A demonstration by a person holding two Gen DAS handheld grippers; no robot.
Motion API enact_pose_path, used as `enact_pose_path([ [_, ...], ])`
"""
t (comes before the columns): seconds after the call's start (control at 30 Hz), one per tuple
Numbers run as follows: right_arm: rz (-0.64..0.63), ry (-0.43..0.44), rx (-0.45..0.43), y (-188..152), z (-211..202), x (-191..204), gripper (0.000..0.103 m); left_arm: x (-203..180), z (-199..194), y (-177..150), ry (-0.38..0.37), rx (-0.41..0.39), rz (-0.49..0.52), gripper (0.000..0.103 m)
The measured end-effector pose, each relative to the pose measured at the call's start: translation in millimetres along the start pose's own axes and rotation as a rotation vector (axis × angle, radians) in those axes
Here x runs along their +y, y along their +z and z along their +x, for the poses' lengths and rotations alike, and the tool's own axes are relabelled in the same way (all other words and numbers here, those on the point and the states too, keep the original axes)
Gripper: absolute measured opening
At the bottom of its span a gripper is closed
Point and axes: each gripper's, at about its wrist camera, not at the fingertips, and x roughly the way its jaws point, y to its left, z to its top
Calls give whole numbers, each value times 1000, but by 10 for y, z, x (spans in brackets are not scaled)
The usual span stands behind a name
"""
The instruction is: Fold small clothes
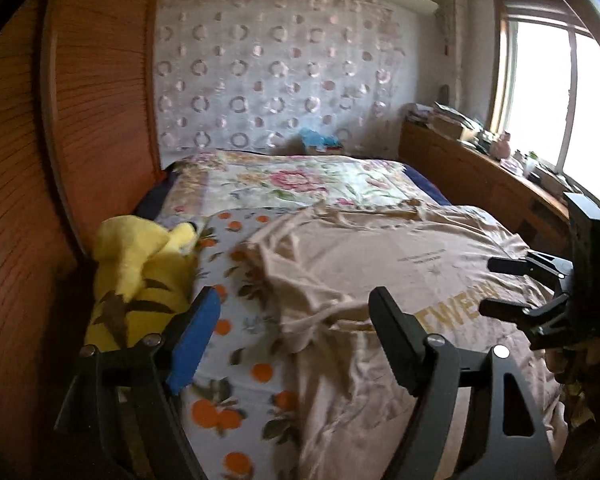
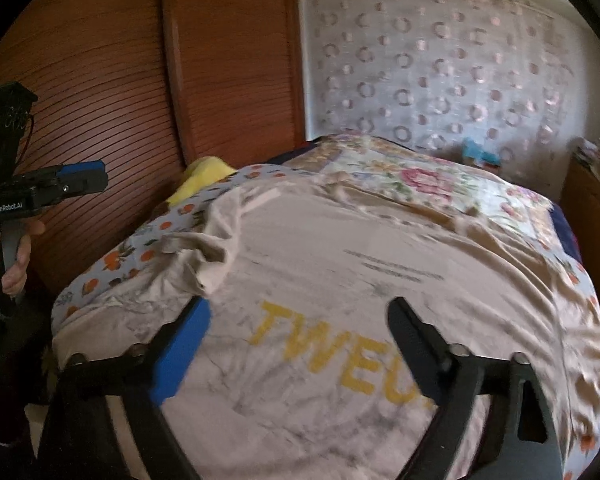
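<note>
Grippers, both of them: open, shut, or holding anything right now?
Left gripper: open, holding nothing, above the beige T-shirt.
Right gripper: open, holding nothing, over the shirt's yellow lettering.

Left wrist: my gripper over the bed

My left gripper [image 1: 296, 312] hangs spread above the rumpled beige T-shirt [image 1: 400, 264]; a yellow plush toy [image 1: 140, 276] lies left, the right gripper [image 1: 504, 284] at right.

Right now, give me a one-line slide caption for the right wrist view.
Open right tongs hover over a beige T-shirt spread on the bed, left tongs off to the side.
</note>
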Motion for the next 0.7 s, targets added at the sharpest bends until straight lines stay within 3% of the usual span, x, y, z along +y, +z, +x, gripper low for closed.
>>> enact_pose_path([
  [0.07,-36,36,8,69,105,108,74,102,-67,-67,30,-17,-22,77],
  [0.4,-207,230,73,489,997,811,60,348,-180,-273,76,-47,-66,77],
  [0.6,-289,289,157,616,1674,1003,54,407,-190,-360,83,-46,-76,77],
  [0.7,-342,277,210,633,1928,1122,44,433,-180,-399,84,-41,-84,77],
])
